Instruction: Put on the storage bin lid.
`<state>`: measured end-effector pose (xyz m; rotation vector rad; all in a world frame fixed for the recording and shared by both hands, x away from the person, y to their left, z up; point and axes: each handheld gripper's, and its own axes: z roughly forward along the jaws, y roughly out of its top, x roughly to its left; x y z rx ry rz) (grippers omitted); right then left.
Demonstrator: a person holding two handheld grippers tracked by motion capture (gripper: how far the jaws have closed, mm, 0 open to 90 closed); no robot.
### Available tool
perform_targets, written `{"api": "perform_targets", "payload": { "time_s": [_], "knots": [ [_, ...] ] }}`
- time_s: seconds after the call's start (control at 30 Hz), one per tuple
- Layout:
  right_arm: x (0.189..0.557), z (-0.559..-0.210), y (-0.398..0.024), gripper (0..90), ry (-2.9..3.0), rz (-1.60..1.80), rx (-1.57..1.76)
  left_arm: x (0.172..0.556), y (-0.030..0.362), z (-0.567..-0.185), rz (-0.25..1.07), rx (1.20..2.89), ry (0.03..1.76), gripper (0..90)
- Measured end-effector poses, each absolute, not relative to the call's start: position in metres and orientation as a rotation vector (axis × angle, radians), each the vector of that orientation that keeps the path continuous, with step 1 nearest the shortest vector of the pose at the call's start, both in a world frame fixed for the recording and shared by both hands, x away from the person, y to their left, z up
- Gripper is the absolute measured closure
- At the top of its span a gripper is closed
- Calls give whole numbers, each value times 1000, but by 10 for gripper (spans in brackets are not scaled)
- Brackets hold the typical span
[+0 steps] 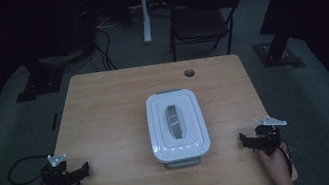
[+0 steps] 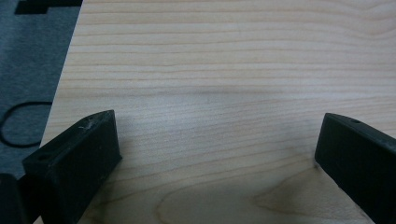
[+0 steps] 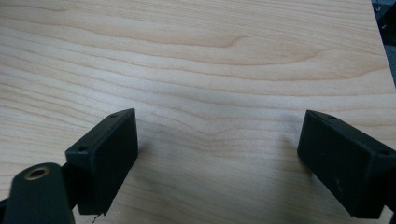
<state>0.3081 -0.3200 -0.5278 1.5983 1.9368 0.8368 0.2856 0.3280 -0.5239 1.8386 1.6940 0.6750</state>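
Box [image 1: 177, 126] with a grey lid handle, white, sitting closed at the middle of a wooden table [image 1: 105, 112].
Left gripper [image 1: 82, 171] and right gripper [image 1: 245, 140] rest at the near corners, well apart from it, jaws spread wide over bare wood.

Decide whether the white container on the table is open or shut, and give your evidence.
Shut. In the high view the white container has its lid seated flat across the top, grey handle lying down, with no gap showing.
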Motion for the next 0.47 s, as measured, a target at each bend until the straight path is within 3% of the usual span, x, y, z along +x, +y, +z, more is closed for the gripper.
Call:
{"api": "perform_targets", "payload": {
  "time_s": [0.47],
  "knots": [
    [309,-528,-320,118,1937,838,1598,286,325,-524,696,1823,1728,6]
  ]
}}
